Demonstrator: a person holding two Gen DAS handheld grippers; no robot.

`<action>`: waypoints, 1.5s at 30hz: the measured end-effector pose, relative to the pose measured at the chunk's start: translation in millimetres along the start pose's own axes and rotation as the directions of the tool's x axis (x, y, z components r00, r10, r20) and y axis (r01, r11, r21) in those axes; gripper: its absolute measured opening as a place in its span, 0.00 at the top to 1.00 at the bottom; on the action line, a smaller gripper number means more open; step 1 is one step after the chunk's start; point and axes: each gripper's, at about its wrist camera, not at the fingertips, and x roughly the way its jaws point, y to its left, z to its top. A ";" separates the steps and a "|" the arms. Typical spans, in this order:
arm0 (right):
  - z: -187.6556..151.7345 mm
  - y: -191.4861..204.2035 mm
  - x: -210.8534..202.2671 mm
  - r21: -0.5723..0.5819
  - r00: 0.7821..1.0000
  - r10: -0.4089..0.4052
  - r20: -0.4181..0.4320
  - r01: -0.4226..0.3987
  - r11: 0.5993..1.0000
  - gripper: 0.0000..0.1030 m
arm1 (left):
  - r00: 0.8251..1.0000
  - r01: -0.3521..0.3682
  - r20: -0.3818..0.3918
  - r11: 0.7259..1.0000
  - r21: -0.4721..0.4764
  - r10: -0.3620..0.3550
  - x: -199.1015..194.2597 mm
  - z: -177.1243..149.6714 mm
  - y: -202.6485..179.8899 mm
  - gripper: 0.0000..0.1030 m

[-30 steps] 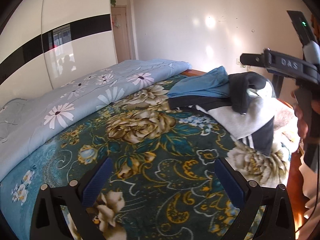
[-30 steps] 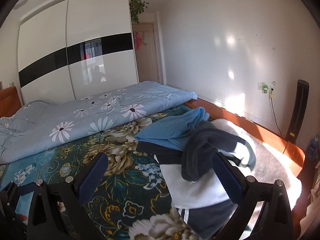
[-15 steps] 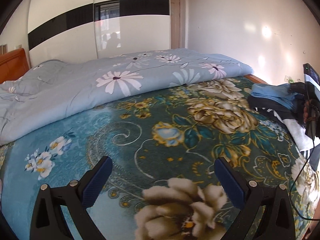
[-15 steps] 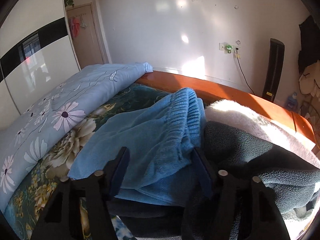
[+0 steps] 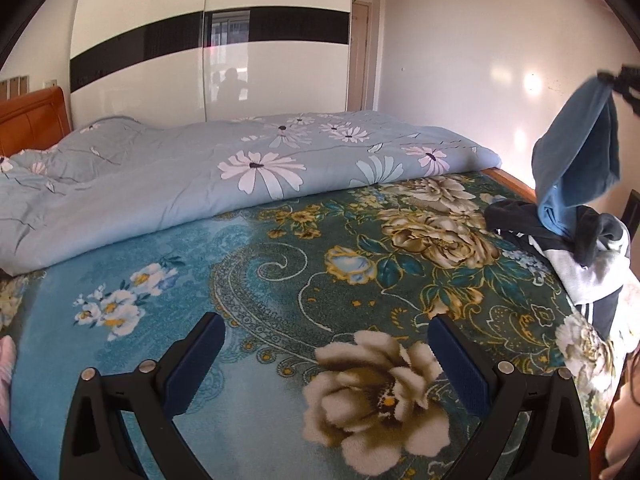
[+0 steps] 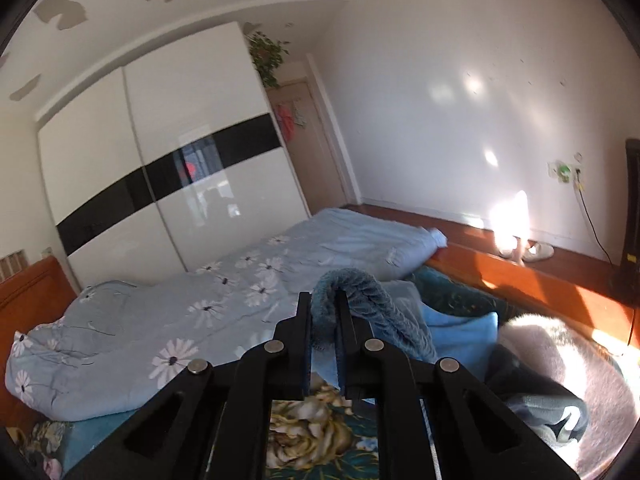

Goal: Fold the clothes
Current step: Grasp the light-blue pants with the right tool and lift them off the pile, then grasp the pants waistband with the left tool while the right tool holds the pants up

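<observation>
Broadly, the bed (image 5: 280,280) fills the lower half of the left wrist view, covered by a teal blanket (image 5: 248,264) with large cream and gold flowers. Across the middle of that frame lies a pale blue quilt (image 5: 200,176) printed with daisies, rumpled toward the left edge beside an orange headboard (image 5: 32,120). Behind it, in the upper centre, stands a white wardrobe (image 5: 208,52) crossed by a black band.

At the right edge of the frame a pile of clothes (image 5: 576,256) sits on the blanket: dark and light grey garments, one with white stripes. Rising from that pile toward the upper right corner is the blue garment (image 5: 576,160), hanging in folds with its lower end among the dark pieces.

At the bottom of the left wrist view the left claw (image 5: 328,364) is spread wide over the blanket, nothing between its blue pads (image 5: 192,364).

In the lower centre of the right wrist view the right claw (image 6: 323,328) is pressed together on the ribbed edge of the blue garment, which loops above the fingertips and trails off to the lower right. A white fluffy throw (image 6: 560,356) lies at the lower right of that frame.
</observation>
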 end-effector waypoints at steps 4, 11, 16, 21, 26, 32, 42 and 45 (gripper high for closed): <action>57.2 84.1 -89.3 -0.122 0.982 0.154 0.113 -0.140 0.983 0.90 | 0.998 -0.023 0.063 0.999 0.028 0.022 -46.5 7.0 5.1 0.00; 103.9 196.8 -204.8 -0.248 0.912 0.377 0.162 -0.333 0.910 0.91 | 0.982 -0.051 0.183 0.998 -0.033 0.057 -142.6 18.3 51.6 0.00; 88.8 272.3 -229.4 -0.329 0.873 0.478 0.091 -0.427 0.842 0.91 | 0.954 -0.100 0.274 0.989 -0.105 0.126 -220.2 16.3 103.0 0.00; 9.5 355.4 -189.6 -0.401 0.839 0.522 -0.156 -0.536 0.743 0.90 | 0.934 -0.157 0.299 0.977 -0.144 0.194 -271.1 -5.7 143.0 0.00; -106.4 427.1 -158.6 -0.373 0.713 0.555 -0.429 -0.699 0.610 0.90 | 0.941 -0.193 0.250 0.968 -0.157 0.228 -280.1 -37.2 169.7 0.00; -216.3 504.4 -130.7 -0.274 0.548 0.537 -0.642 -0.817 0.507 0.90 | 0.946 -0.231 0.187 0.954 -0.190 0.266 -259.0 -67.1 190.5 0.00; -295.8 558.5 -123.0 -0.178 0.361 0.477 -0.801 -0.905 0.386 0.89 | 0.942 -0.255 0.134 0.914 -0.315 0.309 -225.1 -105.0 218.1 0.02; -314.8 563.6 -123.7 -0.158 0.315 0.448 -0.837 -0.922 0.353 0.89 | 0.937 -0.269 0.117 0.892 -0.365 0.330 -221.4 -117.6 228.3 0.16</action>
